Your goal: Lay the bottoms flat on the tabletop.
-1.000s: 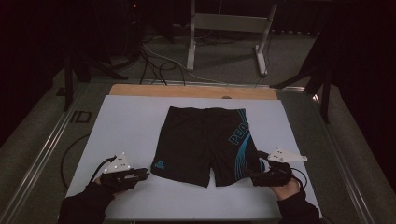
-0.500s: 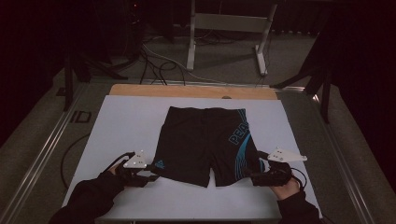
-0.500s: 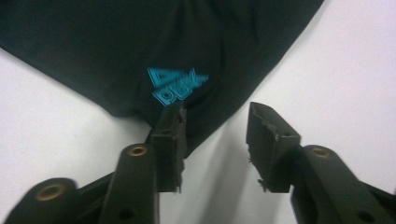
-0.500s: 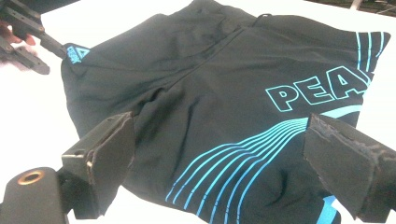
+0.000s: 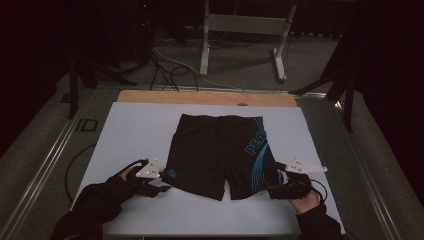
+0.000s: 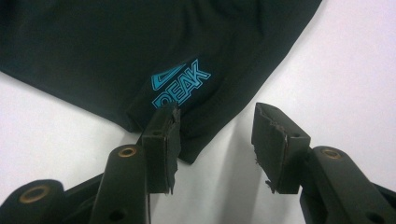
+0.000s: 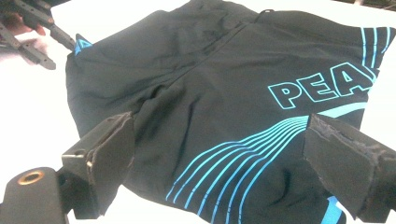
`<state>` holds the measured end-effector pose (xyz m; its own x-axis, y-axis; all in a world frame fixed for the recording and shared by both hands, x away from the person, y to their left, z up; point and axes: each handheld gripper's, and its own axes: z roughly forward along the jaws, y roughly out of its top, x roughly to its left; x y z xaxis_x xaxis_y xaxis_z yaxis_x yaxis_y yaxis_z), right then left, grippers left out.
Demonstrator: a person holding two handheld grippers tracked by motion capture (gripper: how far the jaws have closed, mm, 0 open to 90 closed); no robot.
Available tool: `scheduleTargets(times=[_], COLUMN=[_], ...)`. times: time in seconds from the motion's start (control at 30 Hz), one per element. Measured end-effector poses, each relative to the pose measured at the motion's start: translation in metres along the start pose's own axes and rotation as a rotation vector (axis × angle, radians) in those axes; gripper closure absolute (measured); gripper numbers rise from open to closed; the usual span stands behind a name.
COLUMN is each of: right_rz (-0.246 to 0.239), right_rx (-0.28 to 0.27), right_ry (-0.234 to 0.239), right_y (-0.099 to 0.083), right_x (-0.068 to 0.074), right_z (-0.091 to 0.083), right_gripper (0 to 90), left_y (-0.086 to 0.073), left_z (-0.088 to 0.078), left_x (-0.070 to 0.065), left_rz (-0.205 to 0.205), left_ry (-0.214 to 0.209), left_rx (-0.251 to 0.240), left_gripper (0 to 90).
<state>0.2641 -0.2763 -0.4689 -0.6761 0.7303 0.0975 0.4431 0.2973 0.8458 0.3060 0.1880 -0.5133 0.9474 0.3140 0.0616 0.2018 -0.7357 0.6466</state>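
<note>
Shorts flat between both grippers, left gripper just opening, spread at hem corner, right gripper spread astride other leg.

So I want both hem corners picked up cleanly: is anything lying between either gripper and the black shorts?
Nothing visible. The left gripper, jaws just opened, sits at the hem corner of the shorts on bare white table. The right gripper stands open over the striped leg.
</note>
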Motion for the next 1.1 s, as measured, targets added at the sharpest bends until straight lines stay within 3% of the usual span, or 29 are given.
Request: scheduleTargets(times=[0.13,0.3,0.43,0.5,0.57,0.63,0.77,0.9,1.1], right_rz=[0.002,0.003,0.003,0.004,0.002,0.003,0.002,0.004,0.001], right_rx=[-0.007,-0.005,-0.009,-0.01,-0.01,-0.013,-0.019,-0.022,-0.024], right_ry=[0.002,0.001,-0.001,-0.001,-0.002,-0.002,-0.002,-0.003,-0.004], right_y=[0.0,0.0,0.001,0.001,0.002,0.002,0.002,0.003,0.004], right_x=[-0.001,-0.001,0.0,0.0,0.0,0.0,-0.001,-0.001,0.0], right_z=[0.0,-0.001,-0.001,-0.002,-0.002,-0.003,-0.004,-0.006,-0.006], right_gripper=[10.0,10.0,10.0,10.0,10.0,10.0,10.0,10.0,10.0], left_y=[-0.005,-0.01,-0.008,-0.006,-0.005,-0.003,-0.002,-0.002,-0.011], left_z=[0.003,0.006,0.006,0.005,0.003,-0.001,-0.014,-0.024,-0.02], left_x=[0.008,0.006,-0.002,-0.006,-0.012,-0.019,-0.033,-0.042,-0.045], left_rz=[-0.033,-0.03,-0.013,-0.02,-0.008,0.0,0.005,-0.008,-0.045], left_ry=[-0.015,-0.001,0.013,0.032,0.034,0.009,0.001,-0.009,-0.028], left_rx=[-0.042,-0.084,-0.078,-0.066,-0.051,-0.037,-0.042,-0.057,-0.04], left_gripper=[57.0,63.1,83.6,86.3,87.0,87.5,87.6,87.5,85.0])
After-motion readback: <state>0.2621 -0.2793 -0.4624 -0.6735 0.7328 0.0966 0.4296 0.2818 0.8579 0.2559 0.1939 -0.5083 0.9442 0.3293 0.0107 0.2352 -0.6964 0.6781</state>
